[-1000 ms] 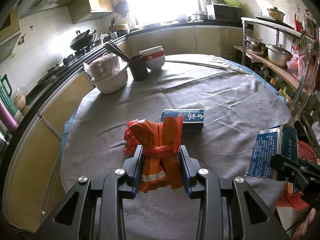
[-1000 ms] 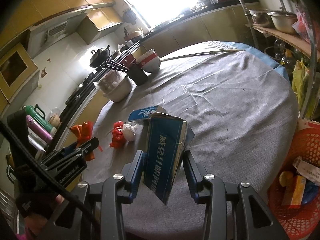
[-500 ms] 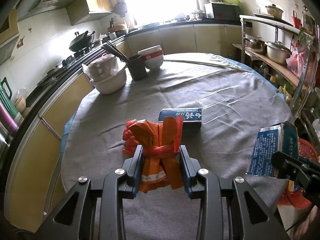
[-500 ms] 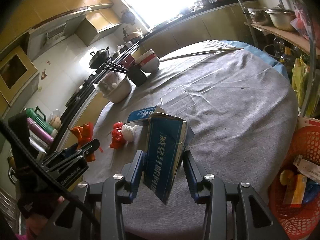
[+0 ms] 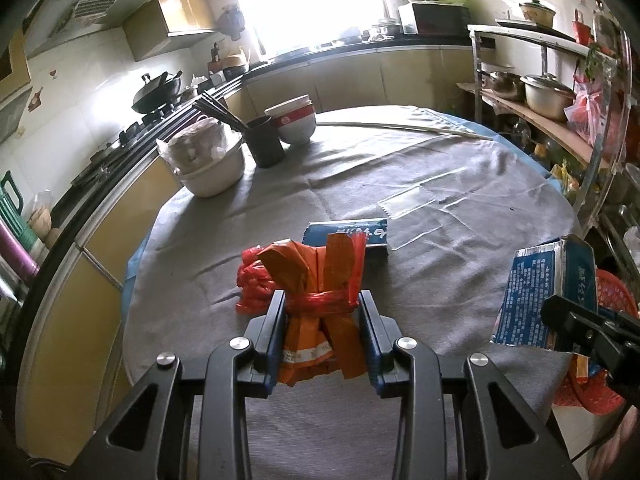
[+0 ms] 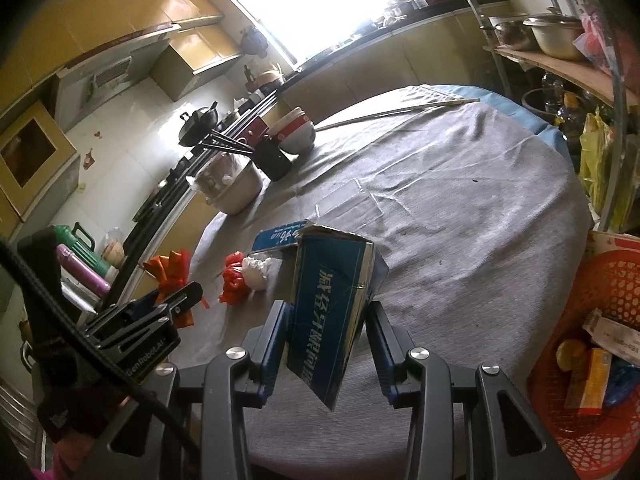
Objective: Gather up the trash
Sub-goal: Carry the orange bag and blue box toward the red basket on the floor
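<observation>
Both wrist cameras look forward along their jaws, low and close over the near edge of the round bench (image 5: pixel 460 184), facing the window. The left view sits left of the flat blue box (image 5: pixel 347 236), the right view to its right; both share that box (image 6: pixel 280 236).

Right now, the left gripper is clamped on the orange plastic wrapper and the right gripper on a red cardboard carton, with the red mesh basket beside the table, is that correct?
Not quite: the carton is blue, not red. The right wrist view shows the right gripper clamped on a blue cardboard carton. The rest holds: the left gripper is shut on the orange plastic wrapper, and the red mesh basket sits beside the grey-clothed table.
</observation>
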`<action>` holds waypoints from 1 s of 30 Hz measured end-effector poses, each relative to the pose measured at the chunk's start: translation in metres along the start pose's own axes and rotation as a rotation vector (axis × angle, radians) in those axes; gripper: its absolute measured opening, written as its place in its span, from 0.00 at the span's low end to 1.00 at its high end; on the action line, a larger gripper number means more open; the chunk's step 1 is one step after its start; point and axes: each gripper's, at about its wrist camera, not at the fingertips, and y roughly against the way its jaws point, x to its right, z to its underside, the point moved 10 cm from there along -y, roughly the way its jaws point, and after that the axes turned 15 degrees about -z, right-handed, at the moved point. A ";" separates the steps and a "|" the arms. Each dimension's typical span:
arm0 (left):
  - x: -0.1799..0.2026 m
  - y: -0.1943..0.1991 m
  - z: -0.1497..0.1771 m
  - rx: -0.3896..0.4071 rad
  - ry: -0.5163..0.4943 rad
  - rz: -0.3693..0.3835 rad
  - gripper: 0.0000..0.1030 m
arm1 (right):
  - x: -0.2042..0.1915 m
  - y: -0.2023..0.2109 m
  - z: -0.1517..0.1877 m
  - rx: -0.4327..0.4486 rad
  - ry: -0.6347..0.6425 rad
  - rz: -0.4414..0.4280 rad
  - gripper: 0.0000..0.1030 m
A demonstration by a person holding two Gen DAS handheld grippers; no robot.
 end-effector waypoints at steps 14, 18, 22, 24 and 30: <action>0.020 0.016 -0.007 0.033 -0.051 0.004 0.35 | 0.014 0.020 -0.003 0.034 -0.023 0.009 0.41; 0.029 0.022 -0.010 0.046 -0.069 0.011 0.35 | 0.020 0.030 -0.006 0.055 -0.036 0.012 0.41; 0.038 0.028 -0.012 0.060 -0.090 0.018 0.35 | 0.026 0.038 -0.007 0.070 -0.046 0.018 0.41; 0.043 0.031 -0.014 0.069 -0.100 0.020 0.35 | 0.028 0.043 -0.008 0.078 -0.051 0.021 0.41; 0.055 0.039 -0.018 0.087 -0.124 0.028 0.35 | 0.036 0.053 -0.009 0.096 -0.066 0.030 0.41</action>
